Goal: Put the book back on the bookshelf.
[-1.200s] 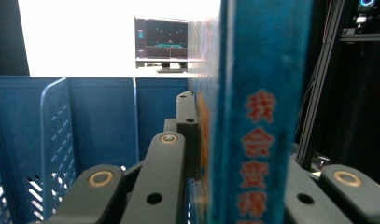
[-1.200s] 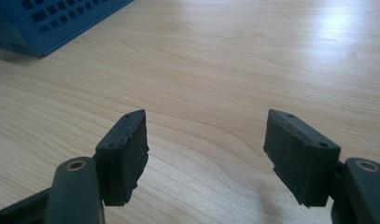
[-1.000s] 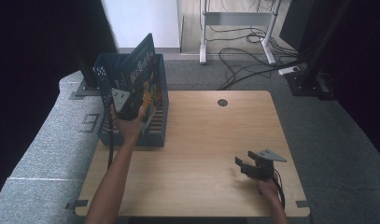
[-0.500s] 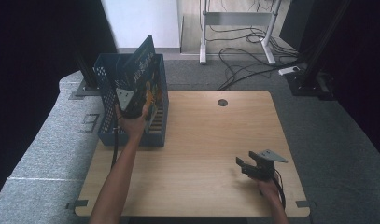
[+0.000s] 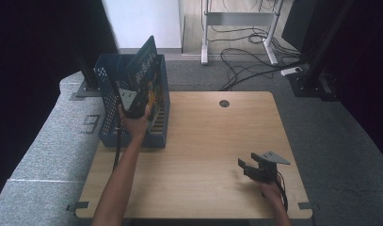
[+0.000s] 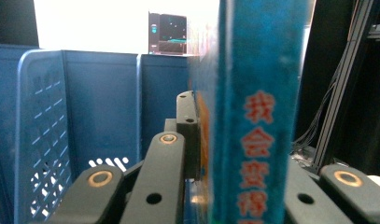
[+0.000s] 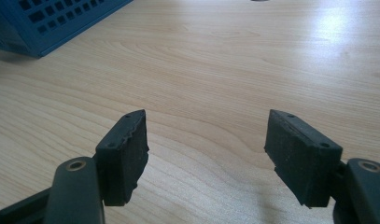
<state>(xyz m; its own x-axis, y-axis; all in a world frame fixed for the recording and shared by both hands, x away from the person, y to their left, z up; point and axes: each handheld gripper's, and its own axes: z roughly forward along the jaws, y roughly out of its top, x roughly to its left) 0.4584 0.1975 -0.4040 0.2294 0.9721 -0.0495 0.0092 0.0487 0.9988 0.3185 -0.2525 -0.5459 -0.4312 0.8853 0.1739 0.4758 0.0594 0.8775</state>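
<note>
Book being lowered into crate.
Left gripper (image 5: 141, 101) is clamped on the teal book (image 6: 253, 107), held upright above the blue crate (image 5: 107, 92) beneath it; next: lower, then release. Right gripper (image 7: 206, 154) rests unclenched, empty, over the table (image 7: 234, 60).

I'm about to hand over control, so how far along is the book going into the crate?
Done: the left gripper is clamped on the blue book, standing on edge in the blue crate. In hand: seating it; the book's top pokes above the rim. Left: release and withdraw. The right gripper rests open over the table.
</note>
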